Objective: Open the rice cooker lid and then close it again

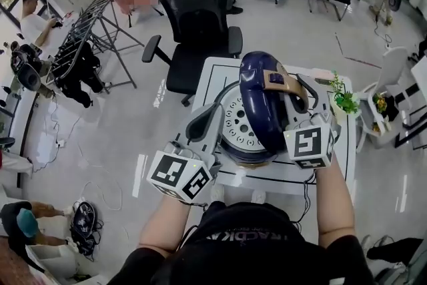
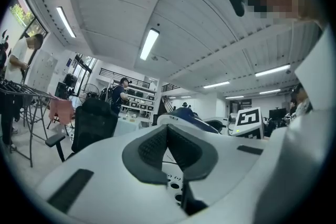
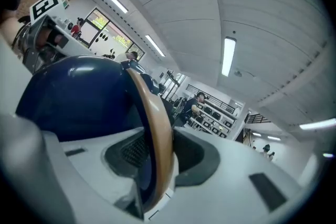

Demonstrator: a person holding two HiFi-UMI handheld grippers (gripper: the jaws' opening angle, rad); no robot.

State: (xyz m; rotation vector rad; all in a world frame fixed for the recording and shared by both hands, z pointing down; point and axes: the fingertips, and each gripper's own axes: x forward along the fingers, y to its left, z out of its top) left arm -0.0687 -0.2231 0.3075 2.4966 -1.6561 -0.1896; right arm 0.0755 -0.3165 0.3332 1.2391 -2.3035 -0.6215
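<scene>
The person's black top (image 1: pixel 250 247) is cut off by the lower edge of the head view, and their forearms lead to two white plastic claws. The left claw (image 2: pixel 168 131) has its ribbed dark rubber pads (image 2: pixel 152 147) pressed together with nothing between them, beside a round silver plate (image 1: pixel 237 122) dotted with holes. The right claw (image 3: pixel 157 152) is clamped on the tan band (image 3: pixel 157 123) along the glossy navy dome of the rice cooker lid (image 1: pixel 257 100), which stands raised over the white table (image 1: pixel 220 73), hiding most of the cooker's body.
</scene>
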